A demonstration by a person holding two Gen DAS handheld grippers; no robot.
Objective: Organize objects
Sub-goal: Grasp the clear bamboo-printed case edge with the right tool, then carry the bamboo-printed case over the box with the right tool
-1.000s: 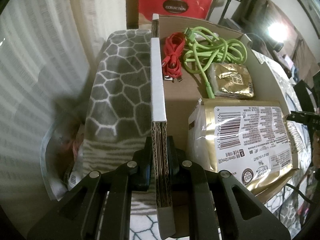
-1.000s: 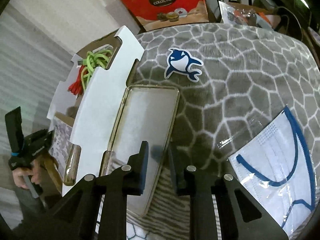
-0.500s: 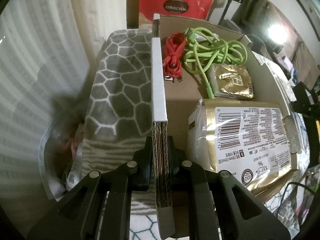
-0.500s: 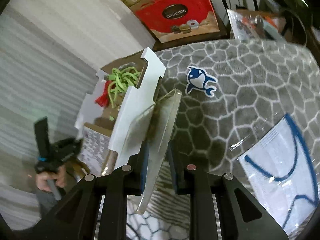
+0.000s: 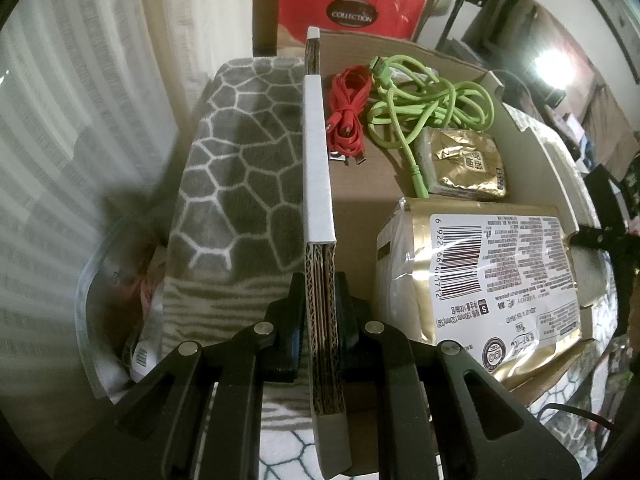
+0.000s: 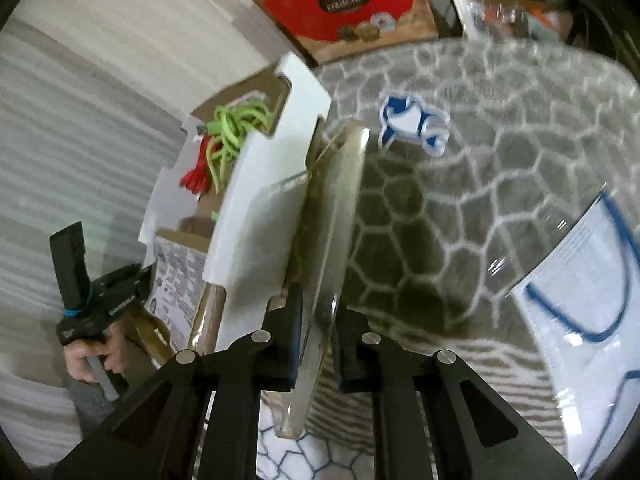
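My left gripper point(image 5: 320, 320) is shut on the left wall point(image 5: 318, 152) of a cardboard box. In the box lie a red cable point(image 5: 347, 110), a green cable point(image 5: 432, 102), a small gold packet point(image 5: 466, 164) and a large gold pack point(image 5: 492, 280). My right gripper point(image 6: 318, 320) is shut on a clear phone case point(image 6: 334, 232), held on edge above the grey blanket point(image 6: 440, 220), next to the box's white right wall point(image 6: 264, 208). The left gripper shows in the right wrist view point(image 6: 100, 300).
A blue whale sticker point(image 6: 412, 124) and a bagged face mask point(image 6: 580, 300) lie on the blanket right of the case. A red gift box point(image 6: 360, 4) stands behind. A plastic bag point(image 5: 120, 300) sits left of the blanket. White curtains hang at the left.
My right gripper has lifted the phone case off the blanket, tipped it on edge and raised it beside the box. The left gripper still holds the box wall.
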